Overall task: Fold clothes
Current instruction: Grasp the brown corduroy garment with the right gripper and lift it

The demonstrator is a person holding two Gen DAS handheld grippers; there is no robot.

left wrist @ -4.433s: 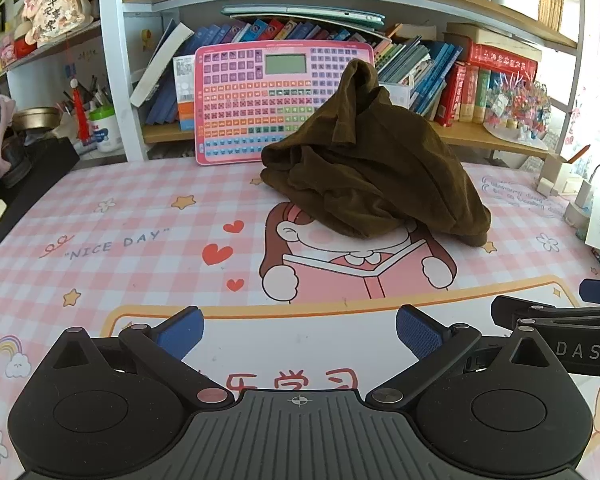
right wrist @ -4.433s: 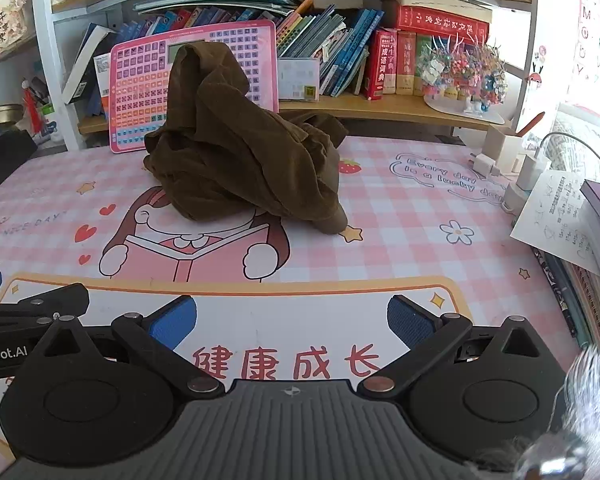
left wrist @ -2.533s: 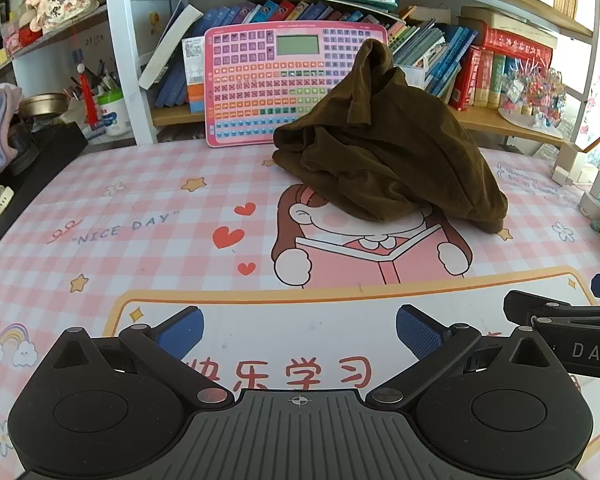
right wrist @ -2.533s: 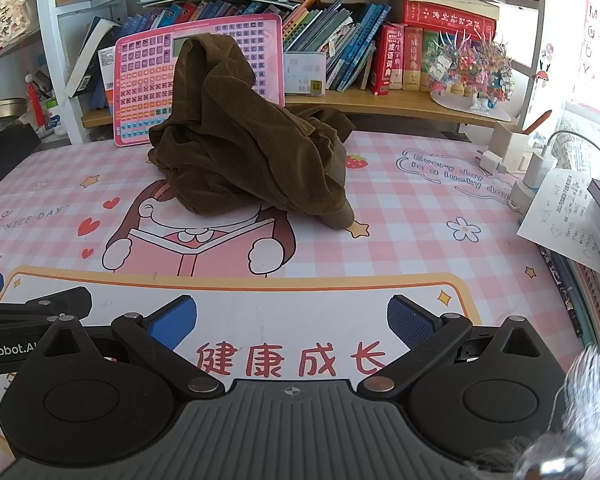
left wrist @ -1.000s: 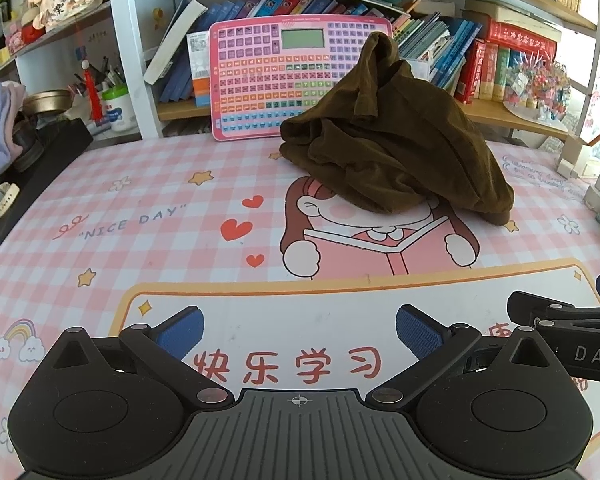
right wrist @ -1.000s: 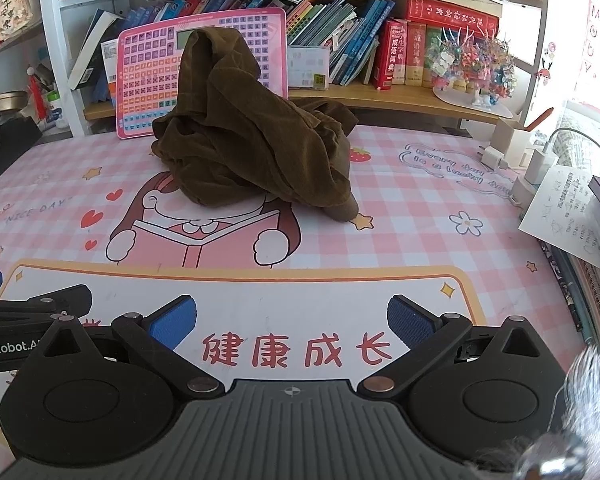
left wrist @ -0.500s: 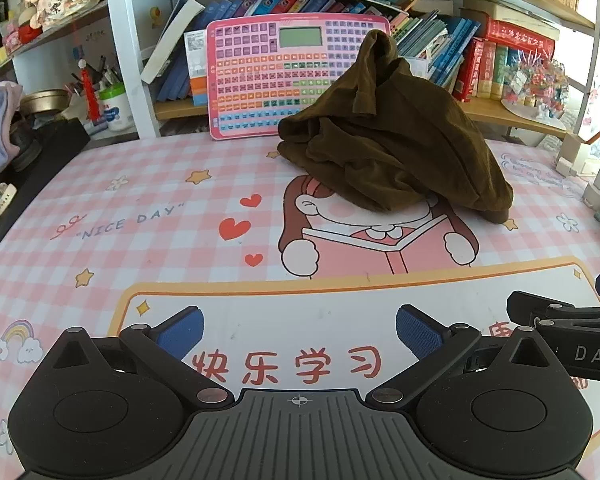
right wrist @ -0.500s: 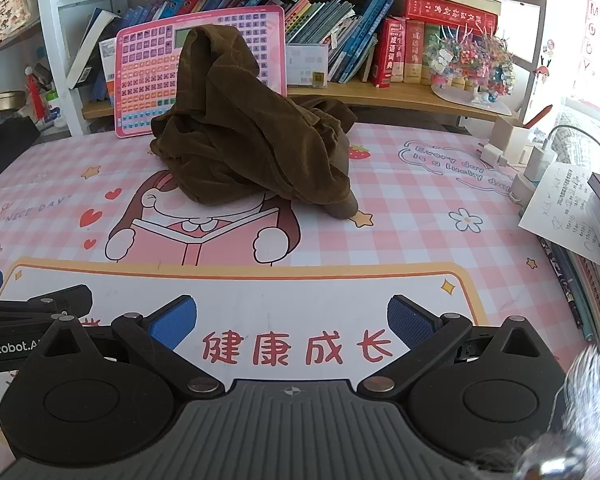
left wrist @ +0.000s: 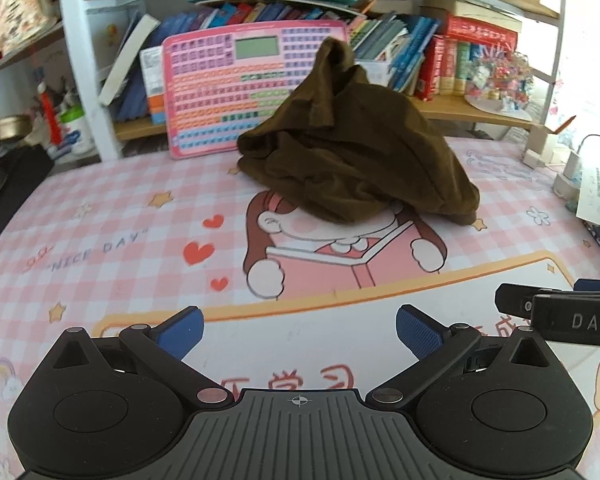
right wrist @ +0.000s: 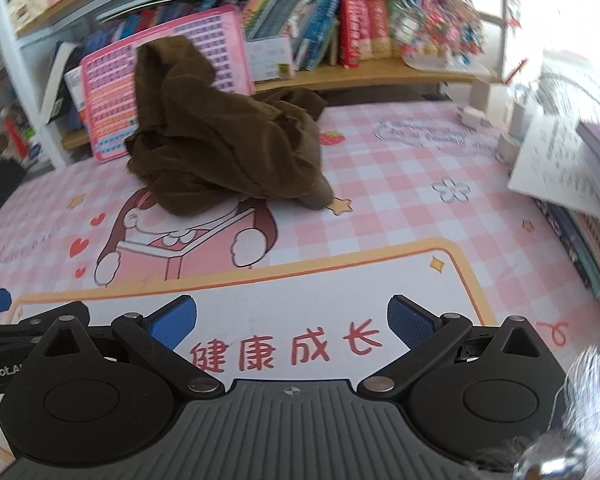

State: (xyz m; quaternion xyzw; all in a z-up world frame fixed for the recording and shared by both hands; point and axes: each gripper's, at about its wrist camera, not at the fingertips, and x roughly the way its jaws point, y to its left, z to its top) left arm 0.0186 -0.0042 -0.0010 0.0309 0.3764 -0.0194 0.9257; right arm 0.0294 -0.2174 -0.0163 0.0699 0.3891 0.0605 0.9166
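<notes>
Looking ahead from the left tongs (left wrist: 299, 330), spread wide and empty, the brown garment (left wrist: 352, 160) sits heaped well beyond, untouched. The right tongs (right wrist: 291, 320), likewise agape, see it ahead-left, likely readying a grab.

Daylight flooding in from the right and blowing out that edge to white, right wrist view smearing with motion blur across the bookshelf (right wrist: 340, 20), fisheye bending the frame edges, soft shadow pooling beneath the brown garment (left wrist: 352, 160).
</notes>
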